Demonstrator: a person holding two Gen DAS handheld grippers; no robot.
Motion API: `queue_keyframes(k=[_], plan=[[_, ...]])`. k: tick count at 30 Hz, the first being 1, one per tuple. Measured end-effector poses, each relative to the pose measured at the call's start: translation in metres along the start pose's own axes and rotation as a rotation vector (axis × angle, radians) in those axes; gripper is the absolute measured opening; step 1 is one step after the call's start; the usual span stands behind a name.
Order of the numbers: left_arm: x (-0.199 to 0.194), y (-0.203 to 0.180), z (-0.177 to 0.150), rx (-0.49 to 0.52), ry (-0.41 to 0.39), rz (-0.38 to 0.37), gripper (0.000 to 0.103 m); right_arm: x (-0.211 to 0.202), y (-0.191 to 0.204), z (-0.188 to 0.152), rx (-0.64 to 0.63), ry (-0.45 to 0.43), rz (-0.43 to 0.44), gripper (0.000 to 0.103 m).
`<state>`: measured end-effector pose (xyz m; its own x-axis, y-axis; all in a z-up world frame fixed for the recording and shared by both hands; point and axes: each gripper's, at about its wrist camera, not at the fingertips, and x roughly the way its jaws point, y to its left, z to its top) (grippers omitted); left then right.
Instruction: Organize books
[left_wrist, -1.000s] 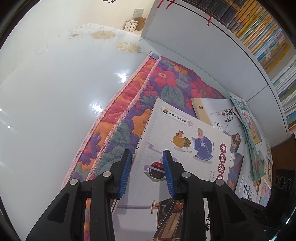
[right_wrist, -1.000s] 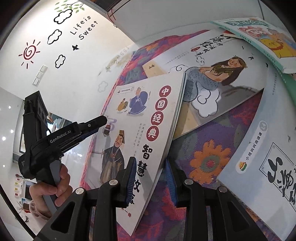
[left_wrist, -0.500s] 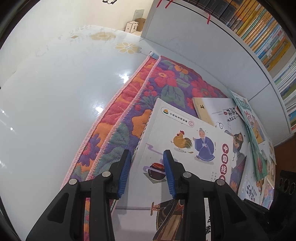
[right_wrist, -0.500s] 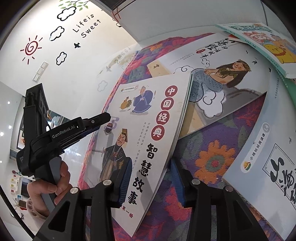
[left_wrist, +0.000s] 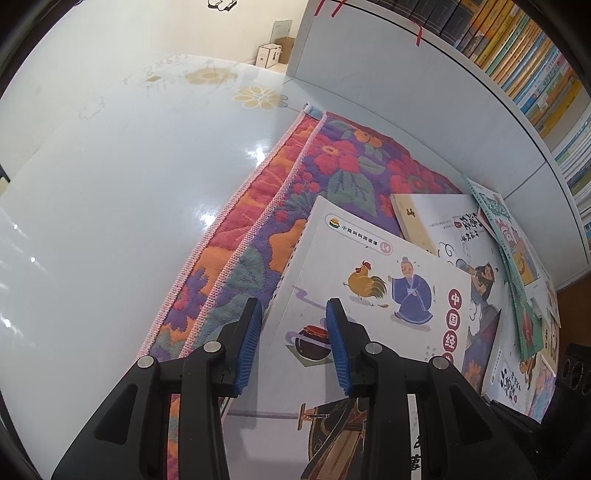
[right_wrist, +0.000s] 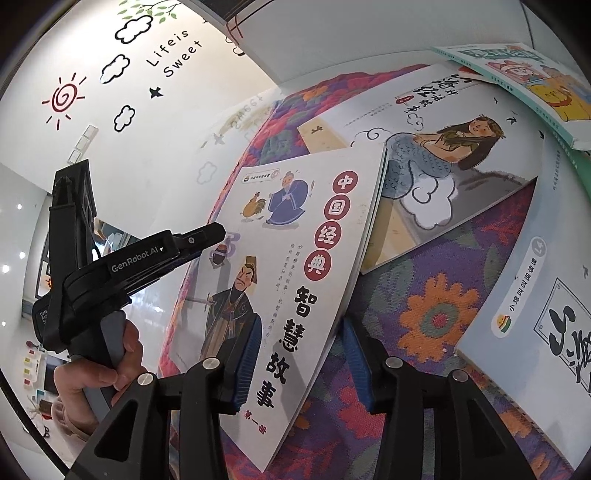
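Observation:
A thin white picture book (left_wrist: 369, 258) with a rooster and a robed man on its cover is tilted up off the flowered rug (left_wrist: 332, 158). My left gripper (left_wrist: 293, 328) is shut on the book's left edge; in the right wrist view the left gripper (right_wrist: 218, 234) bites that edge, with a person's hand (right_wrist: 92, 376) on its handle. The right gripper (right_wrist: 301, 354) stands open around the lower right edge of the same book (right_wrist: 295, 258), its pads apart from the cover.
More books lie on the rug (right_wrist: 424, 314): a mermaid book (right_wrist: 443, 147) under the held one, a green-edged book (right_wrist: 517, 74) behind it and a white book (right_wrist: 535, 314) at the right. A full bookshelf (left_wrist: 517, 55) lines the right; glossy floor (left_wrist: 110, 184) lies left.
The right gripper's jaws have spread wider around the book's lower edge. The left gripper and the book have stayed where they were.

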<state>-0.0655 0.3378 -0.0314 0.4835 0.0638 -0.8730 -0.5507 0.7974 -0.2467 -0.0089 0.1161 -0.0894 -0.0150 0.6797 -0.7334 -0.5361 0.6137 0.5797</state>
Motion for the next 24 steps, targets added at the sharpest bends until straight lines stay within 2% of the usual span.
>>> queue_keyframes(k=[8, 13, 19, 24], plan=[[-0.016, -0.011, 0.002, 0.029, -0.036, 0.015, 0.034, -0.001, -0.006, 0.001, 0.029, 0.014, 0.031, 0.044], [-0.036, -0.025, 0.001, 0.056, -0.080, 0.009, 0.034, -0.016, -0.012, 0.005, 0.052, -0.004, 0.019, 0.044], [-0.063, -0.060, -0.006, 0.114, -0.147, -0.044, 0.034, -0.062, -0.031, 0.017, 0.089, -0.090, 0.061, 0.044], [-0.072, -0.099, -0.019, 0.144, -0.172, -0.108, 0.034, -0.131, -0.061, 0.026, 0.094, -0.225, 0.069, 0.044]])
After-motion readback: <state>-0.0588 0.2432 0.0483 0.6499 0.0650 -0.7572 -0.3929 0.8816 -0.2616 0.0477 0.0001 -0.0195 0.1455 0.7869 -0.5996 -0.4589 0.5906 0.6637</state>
